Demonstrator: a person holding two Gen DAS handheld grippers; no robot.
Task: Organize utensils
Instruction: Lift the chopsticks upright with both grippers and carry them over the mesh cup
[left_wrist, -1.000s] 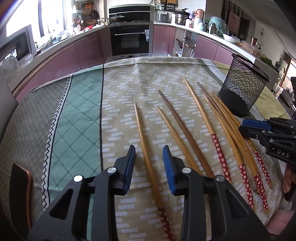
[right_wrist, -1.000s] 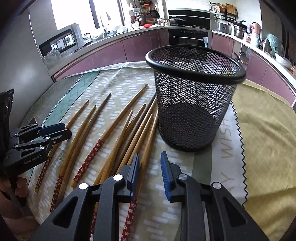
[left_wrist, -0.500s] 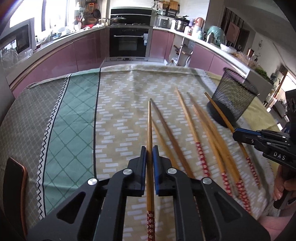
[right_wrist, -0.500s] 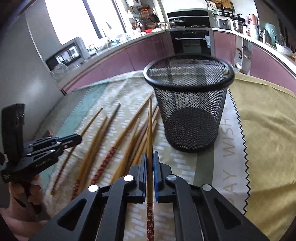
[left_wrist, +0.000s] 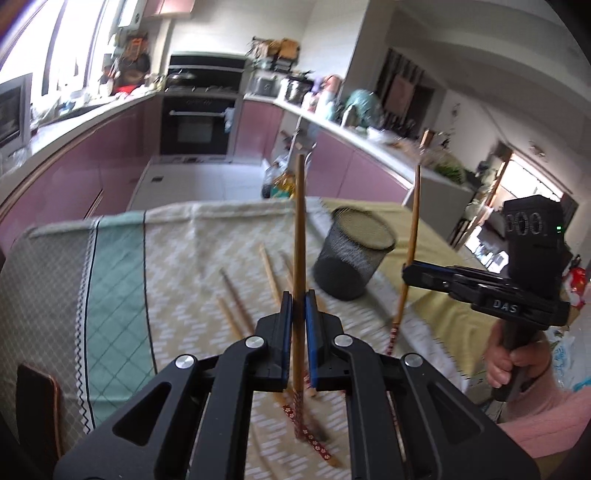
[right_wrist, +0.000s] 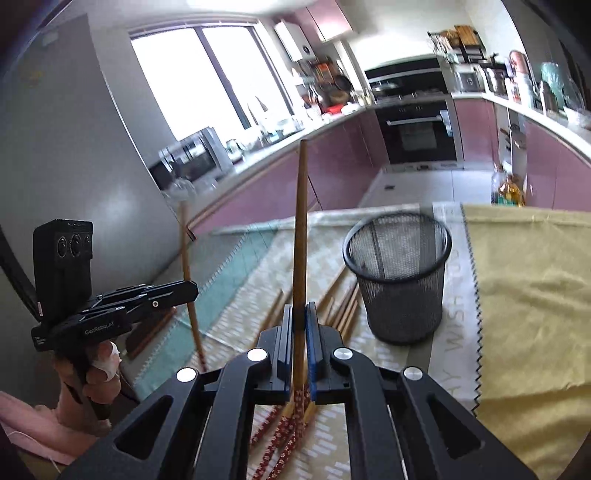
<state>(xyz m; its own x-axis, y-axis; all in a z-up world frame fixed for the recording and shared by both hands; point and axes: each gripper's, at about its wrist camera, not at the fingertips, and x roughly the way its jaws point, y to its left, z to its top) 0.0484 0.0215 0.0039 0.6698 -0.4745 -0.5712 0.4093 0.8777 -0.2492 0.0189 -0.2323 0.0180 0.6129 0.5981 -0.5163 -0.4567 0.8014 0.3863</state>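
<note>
Both hand-held grippers carry one chopstick each, clear of the table. The left hand-held gripper (left_wrist: 298, 332) has its jaws pressed onto a chopstick (left_wrist: 299, 229) that stands nearly upright, bare tip up, red patterned end hanging below the jaws. The right hand-held gripper (right_wrist: 299, 343) pinches a second chopstick (right_wrist: 300, 221) the same way, and in the left view it sits to the right with its stick poking up beside the basket. The black mesh basket (right_wrist: 400, 273) stands upright on the tablecloth (right_wrist: 524, 280), just ahead and right of the right-hand stick; more chopsticks (right_wrist: 341, 301) lie loose on the cloth next to its base. Risks, as I read it: each stick is held low down near the patterned end, so the long upper part can swing or pivot in the pads when the wrist turns, and the tip may hit the rim instead of dropping inside. The basket looks light and is not braced, so a knock on the rim or wall could tip it or push it along the cloth. Both sticks heading for one opening could clash, or the two tools could bump. Letting go too high may bounce a stick out.
</note>
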